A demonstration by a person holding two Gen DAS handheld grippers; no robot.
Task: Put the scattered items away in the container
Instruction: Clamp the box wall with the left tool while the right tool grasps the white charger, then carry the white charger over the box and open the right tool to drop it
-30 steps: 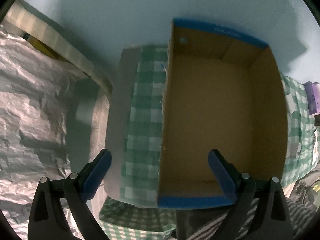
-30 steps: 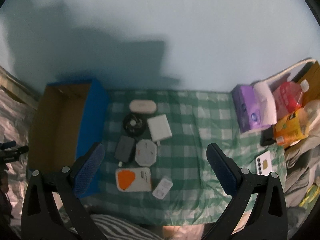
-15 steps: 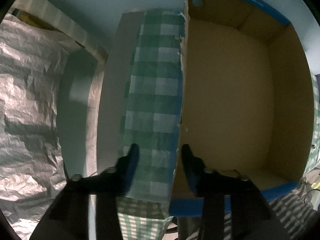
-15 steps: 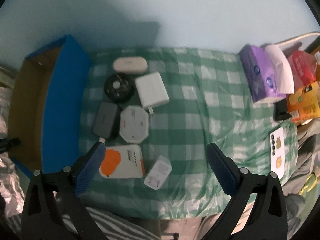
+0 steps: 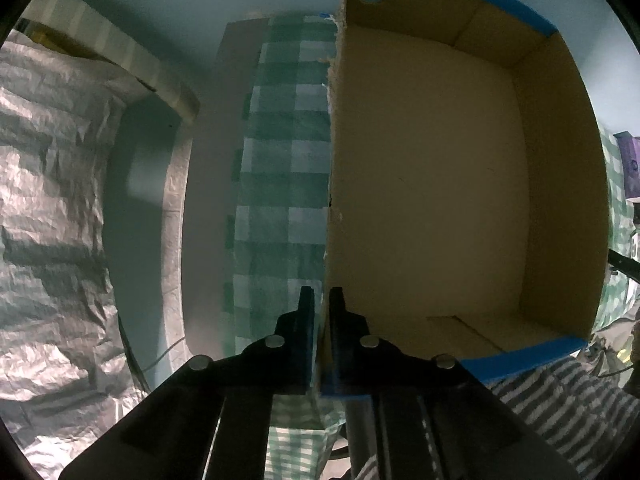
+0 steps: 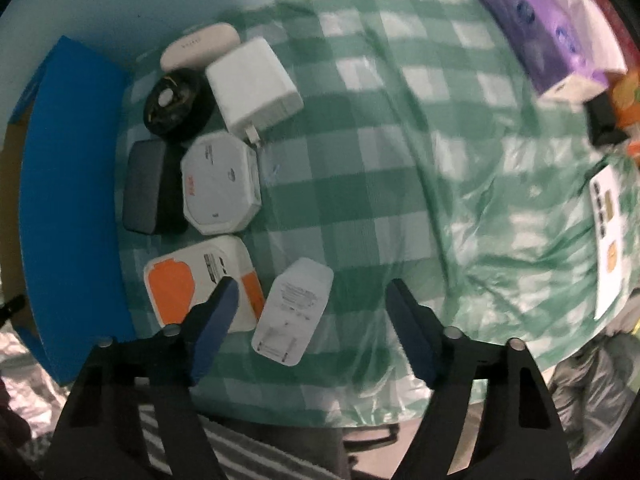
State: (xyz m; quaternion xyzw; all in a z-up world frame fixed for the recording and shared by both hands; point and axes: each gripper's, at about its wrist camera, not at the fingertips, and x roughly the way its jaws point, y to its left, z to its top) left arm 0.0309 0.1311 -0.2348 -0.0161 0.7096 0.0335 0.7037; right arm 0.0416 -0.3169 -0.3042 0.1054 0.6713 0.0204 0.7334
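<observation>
Two claws work over the green-checked tablecloth (image 6: 360, 184). Nearest, the left gripper (image 5: 321, 300) is clamped on the left wall of the cardboard box (image 5: 432, 184), one finger either side, at the near left end of the cloth. The right gripper (image 6: 312, 292), pointing down with jaws apart and just closing in, hovers above the white plug adapter (image 6: 294, 316) near the cloth's front edge, not touching it. Left of it lies an orange-and-white device (image 6: 200, 280). Farther back along the box's blue side sit a dark case (image 6: 144, 192), an octagonal white pack (image 6: 220, 188), a black disc (image 6: 176, 100), a white charger (image 6: 252, 82) and a pale oval case (image 6: 200, 46).
</observation>
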